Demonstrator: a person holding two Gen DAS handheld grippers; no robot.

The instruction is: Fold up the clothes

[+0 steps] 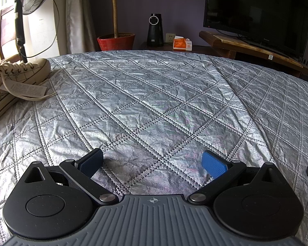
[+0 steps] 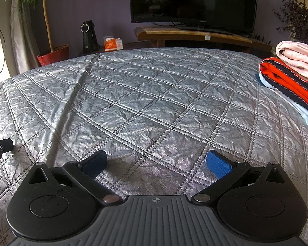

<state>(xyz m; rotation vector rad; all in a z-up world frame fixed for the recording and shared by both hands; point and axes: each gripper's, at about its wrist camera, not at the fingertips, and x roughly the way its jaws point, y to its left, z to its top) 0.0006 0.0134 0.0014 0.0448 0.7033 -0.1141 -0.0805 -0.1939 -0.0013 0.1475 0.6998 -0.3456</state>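
Left wrist view: the left tool (image 1: 153,162) hangs low over the silver quilted bedspread (image 1: 154,94), its blue pads spread wide with nothing between them. At the left edge of the frame lies a cream checked garment (image 1: 12,82) with a drawstring and a paper tag, crumpled. It looks light and soft, likely to sag; a hem or corner seems the best hold. The bed's middle is bare up to its far edge.

Right wrist view: the right tool (image 2: 157,163) is likewise spread wide and empty above the bedspread. At the right edge sits a stack of folded clothes (image 2: 293,80): pink on top, an orange and navy zipped piece, pale blue beneath. Open cover fills the centre, giving ample room to lay a garment flat. The left tool's tip shows at the left edge.
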